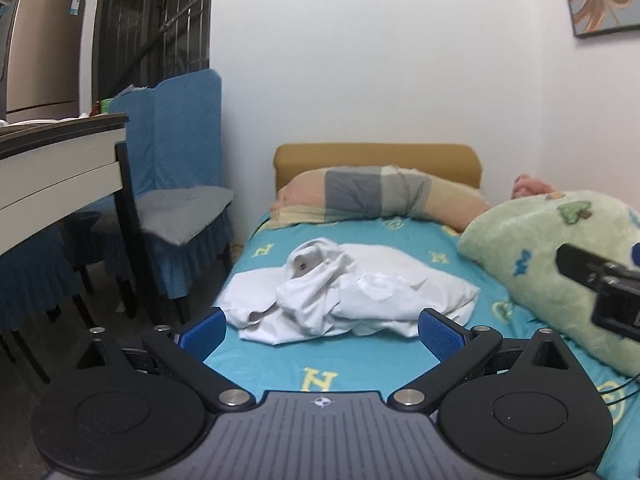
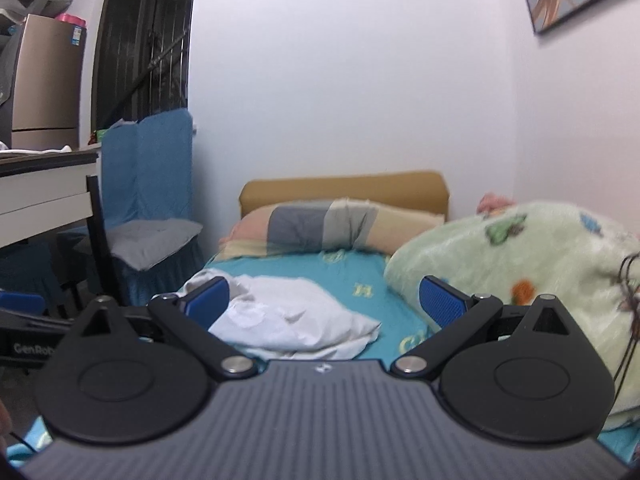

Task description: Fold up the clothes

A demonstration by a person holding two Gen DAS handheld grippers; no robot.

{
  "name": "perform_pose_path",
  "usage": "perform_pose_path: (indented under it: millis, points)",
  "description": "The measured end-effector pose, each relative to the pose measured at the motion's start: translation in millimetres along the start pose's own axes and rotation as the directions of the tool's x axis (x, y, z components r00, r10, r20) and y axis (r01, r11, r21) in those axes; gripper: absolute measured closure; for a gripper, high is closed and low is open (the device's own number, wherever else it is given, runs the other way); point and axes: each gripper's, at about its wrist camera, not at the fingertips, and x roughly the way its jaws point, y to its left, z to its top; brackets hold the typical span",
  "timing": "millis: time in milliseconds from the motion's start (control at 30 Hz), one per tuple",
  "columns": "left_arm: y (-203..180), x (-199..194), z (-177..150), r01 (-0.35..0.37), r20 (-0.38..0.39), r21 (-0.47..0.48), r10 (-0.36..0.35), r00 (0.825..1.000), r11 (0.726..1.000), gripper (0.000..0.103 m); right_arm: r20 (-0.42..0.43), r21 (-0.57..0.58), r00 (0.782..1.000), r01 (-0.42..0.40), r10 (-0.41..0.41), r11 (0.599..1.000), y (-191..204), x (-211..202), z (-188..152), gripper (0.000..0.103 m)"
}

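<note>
A crumpled white garment [image 1: 340,288] lies in a heap on the turquoise sheet of a bed [image 1: 320,364], between a striped pillow [image 1: 372,194] at the headboard and a green fleece blanket [image 1: 552,264] along the wall side. The left hand-held gripper [image 1: 322,330] and right hand-held gripper [image 2: 324,300] hover near it, blue pads spread wide, holding nothing. A blue-covered chair [image 1: 176,184] and desk [image 1: 60,168] stand beside the bed.
</note>
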Motion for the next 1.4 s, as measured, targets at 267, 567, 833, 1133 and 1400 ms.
perform_pose_path:
  millis: [267,567,833,1133,1400]
  points:
    - [11,-5,5,0.045,0.009,-0.054,-0.045,0.999,0.998,0.000,0.017,0.029,1.000,-0.018,0.017,0.999,-3,-1,-4,0.000]
    - [46,-6,25,-0.119,0.014,-0.019,0.119,0.993,0.993,0.000,-0.113,0.075,0.991,-0.061,0.069,0.995,18,34,-24,0.002]
    - [136,6,27,-0.277,-0.042,-0.294,0.277,0.960,0.915,0.000,-0.258,0.009,0.948,-0.190,0.185,0.982,115,139,-45,0.019]
    - [175,28,17,-0.285,-0.094,-0.389,0.270,0.958,0.876,0.000,-0.397,-0.087,0.918,-0.061,0.022,0.994,173,266,-78,0.086]
    - [149,37,19,-0.197,-0.074,-0.312,0.182,0.980,0.930,0.000,-0.174,-0.111,0.982,-0.090,0.070,0.990,101,178,-6,0.098]
